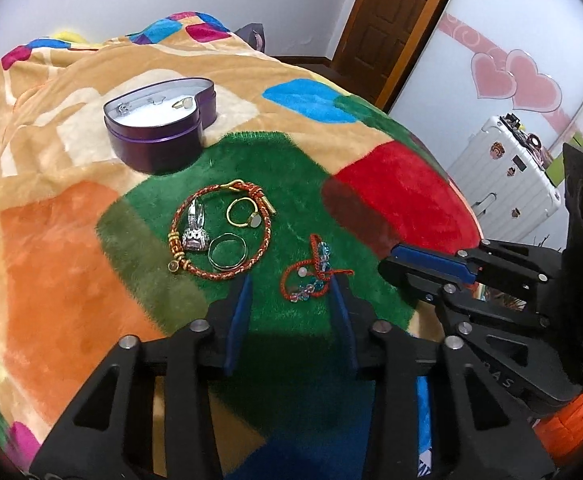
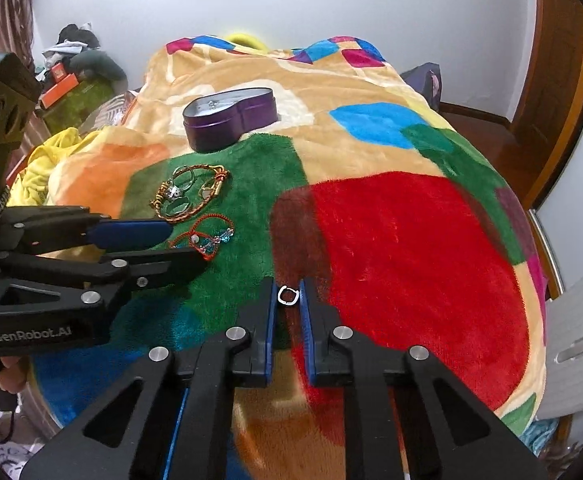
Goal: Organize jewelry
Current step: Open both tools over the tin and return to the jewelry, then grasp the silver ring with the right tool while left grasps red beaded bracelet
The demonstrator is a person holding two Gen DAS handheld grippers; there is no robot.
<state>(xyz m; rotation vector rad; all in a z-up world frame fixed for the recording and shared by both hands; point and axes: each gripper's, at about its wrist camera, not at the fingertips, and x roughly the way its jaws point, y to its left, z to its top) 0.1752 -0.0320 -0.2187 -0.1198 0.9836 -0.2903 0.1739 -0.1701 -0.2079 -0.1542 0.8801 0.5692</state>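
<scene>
While the right gripper (image 2: 289, 295) is closed on a small silver ring (image 2: 287, 295) pinched between its blue pads over the blanket (image 2: 411, 260), the left gripper (image 1: 291, 292) stands partly open, its fingertips either side of a red cord bracelet with pale beads (image 1: 309, 270); whether the pads touch the cord cannot be told, since the nearer loops are hidden behind the fingers. No earlier picture shows how the jaws came to stand so. Just beyond that bracelet lies a braided red and gold bracelet (image 1: 221, 228) on the green patch, and inside its loop sit a gold ring with a pale stone (image 1: 247, 216), a plain dark ring (image 1: 227, 251) and a silvery rabbit-shaped charm (image 1: 196, 228), whose fine detail is blurred. Farther back a purple heart-shaped tin (image 1: 163, 124) stands open on the tan part of the blanket, well apart from both grippers; a few small pieces rest on its white lining, too small to name, and from the right wrist view its near wall hides most of the inside. Lower corners of both views are blocked by the grippers' black frames, and a hand at the left edge of the right wrist view is mostly cut off.
</scene>
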